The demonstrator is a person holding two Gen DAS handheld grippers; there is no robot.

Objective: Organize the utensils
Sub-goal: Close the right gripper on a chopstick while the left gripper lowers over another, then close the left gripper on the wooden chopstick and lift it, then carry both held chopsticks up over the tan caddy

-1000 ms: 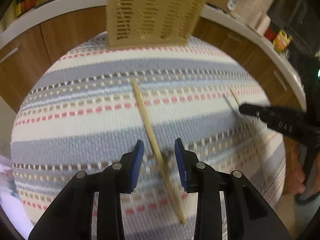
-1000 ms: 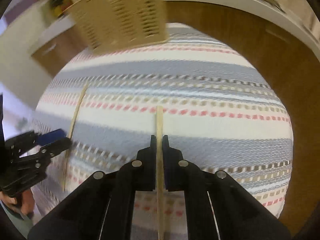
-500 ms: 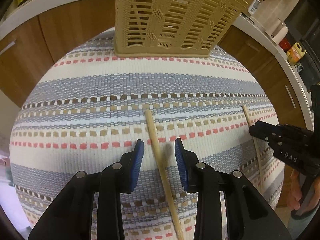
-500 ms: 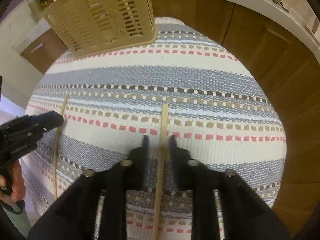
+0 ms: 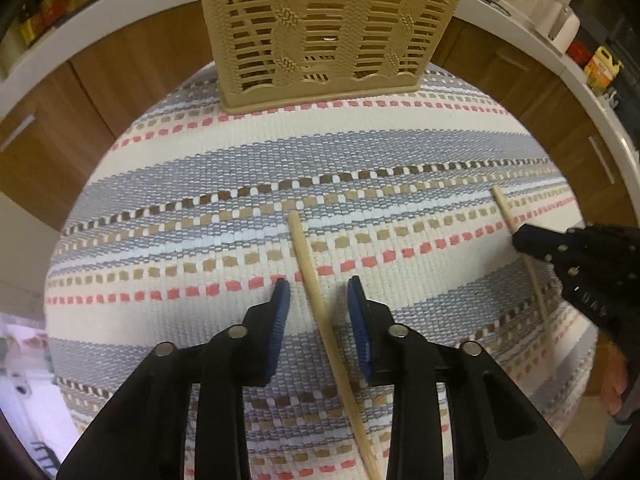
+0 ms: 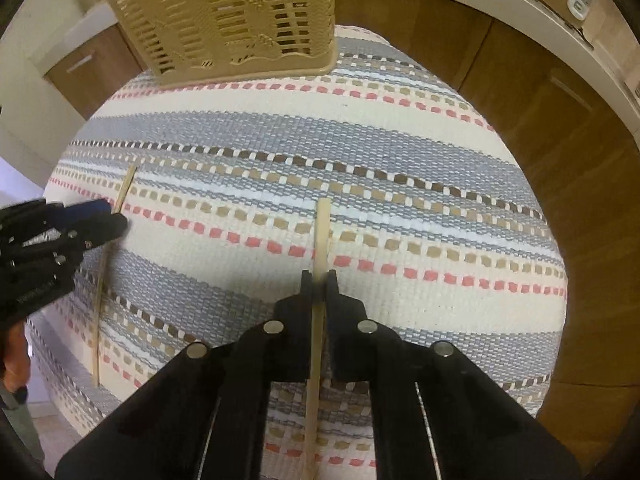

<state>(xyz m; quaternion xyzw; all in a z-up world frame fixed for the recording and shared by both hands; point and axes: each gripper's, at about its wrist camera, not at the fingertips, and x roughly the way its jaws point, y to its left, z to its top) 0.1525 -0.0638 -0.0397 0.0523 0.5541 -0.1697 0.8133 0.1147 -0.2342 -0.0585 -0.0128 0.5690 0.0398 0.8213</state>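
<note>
The left tongs [image 5: 319, 294] stand wide apart over the striped mat [image 5: 248, 152], their blue pads [image 5: 280, 308] to either side of a wooden chopstick [image 5: 316, 292] that lies between them without touching either one. The right tongs [image 6: 319, 280] are drawn narrow onto a second chopstick [image 6: 321, 236], which runs up the middle of their view with its far end pointing toward the slatted tan basket [image 6: 224, 20] at the back of the mat. Whether that stick is already off the cloth I cannot tell. The left-hand stick lies a little askew to the tongs, leaning from lower right to upper left, so a good closing would first turn the wrist to square the pads with the shaft and then bring them down until the stick sits mid-pad rather than at the tips. A thin round stick on woven cloth will likely roll or pivot if one pad reaches it first, so both should meet it together and press firmly. The right stick is gripped well along its length, with a long tail running back under the tongs; lifting it level before tipping it upright should keep that tail from dragging on the weave. The basket looks tall, so each stick probably has to go in end first from above.
</note>
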